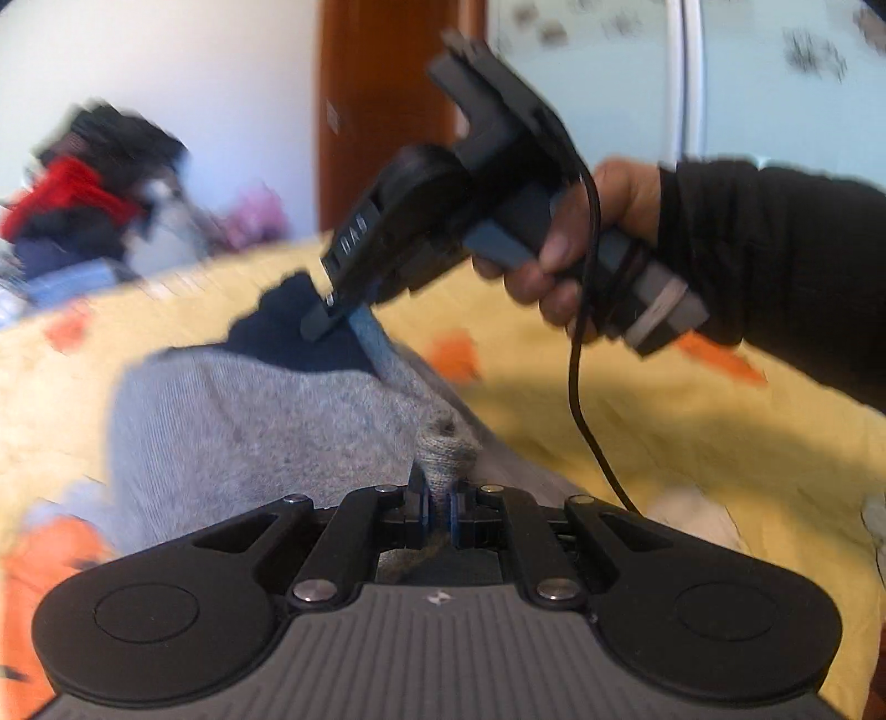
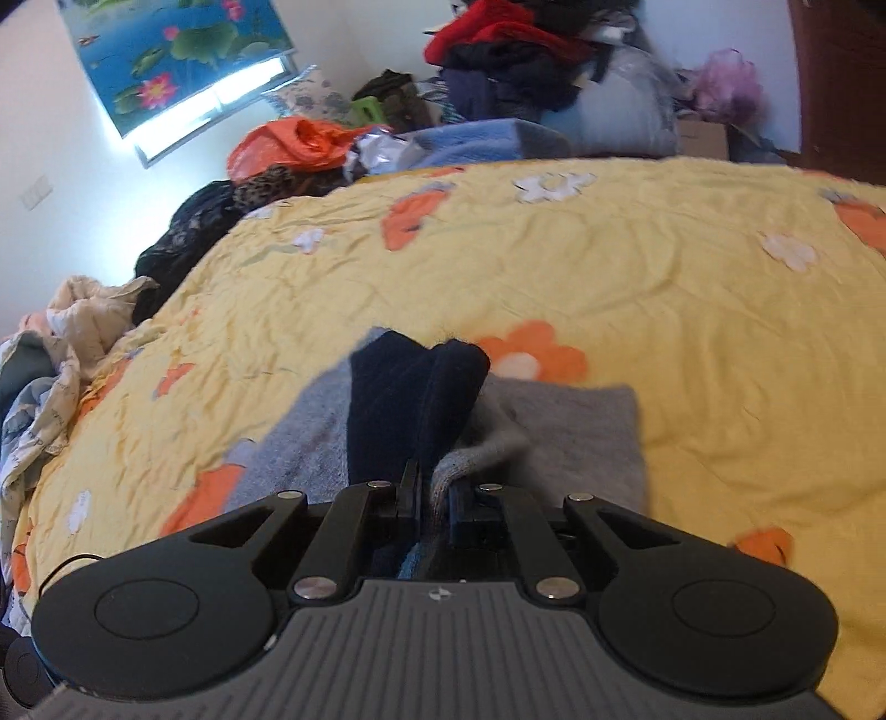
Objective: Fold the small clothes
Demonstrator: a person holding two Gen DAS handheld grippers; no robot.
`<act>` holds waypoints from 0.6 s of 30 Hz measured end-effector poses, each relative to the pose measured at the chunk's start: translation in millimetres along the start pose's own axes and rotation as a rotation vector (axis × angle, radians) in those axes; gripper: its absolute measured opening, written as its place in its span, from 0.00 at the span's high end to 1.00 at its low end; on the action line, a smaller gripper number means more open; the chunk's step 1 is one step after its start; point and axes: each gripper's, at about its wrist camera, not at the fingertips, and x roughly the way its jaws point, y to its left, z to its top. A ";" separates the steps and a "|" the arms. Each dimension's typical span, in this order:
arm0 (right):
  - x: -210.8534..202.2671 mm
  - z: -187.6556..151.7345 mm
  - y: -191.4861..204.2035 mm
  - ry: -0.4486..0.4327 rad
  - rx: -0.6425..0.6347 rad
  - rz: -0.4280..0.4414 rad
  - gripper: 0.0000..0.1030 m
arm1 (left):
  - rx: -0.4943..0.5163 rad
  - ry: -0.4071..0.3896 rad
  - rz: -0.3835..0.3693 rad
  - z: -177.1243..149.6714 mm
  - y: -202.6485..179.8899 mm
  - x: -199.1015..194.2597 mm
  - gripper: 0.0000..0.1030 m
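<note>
A small grey knit garment with a dark navy end (image 1: 243,421) lies on the yellow flowered bedspread (image 1: 692,421). My left gripper (image 1: 441,493) is shut on a bunched grey edge of it. In the left wrist view my right gripper (image 1: 338,318), held by a hand in a black sleeve, is shut on the navy and grey end. In the right wrist view my right gripper (image 2: 434,493) pinches the navy part and a grey fold of the garment (image 2: 559,426), which spreads on the bedspread (image 2: 609,249).
Piles of clothes (image 2: 515,50) and an orange bag (image 2: 299,144) sit beyond the bed's far edge. Crumpled bedding (image 2: 66,354) lies at the left. A brown door (image 1: 382,111) stands behind in the left wrist view.
</note>
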 end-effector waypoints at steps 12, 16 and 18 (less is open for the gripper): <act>-23.6 -27.5 -58.3 -0.218 0.196 0.063 0.19 | -0.106 -0.068 -0.035 11.0 73.5 -27.9 0.16; -6.5 -26.4 -65.0 -0.180 0.204 0.069 0.12 | -0.364 -0.148 0.138 16.2 155.5 -26.9 0.03; 10.7 -25.2 -64.4 -0.137 0.215 0.080 0.12 | -0.566 -0.083 0.077 15.1 200.6 -0.6 0.03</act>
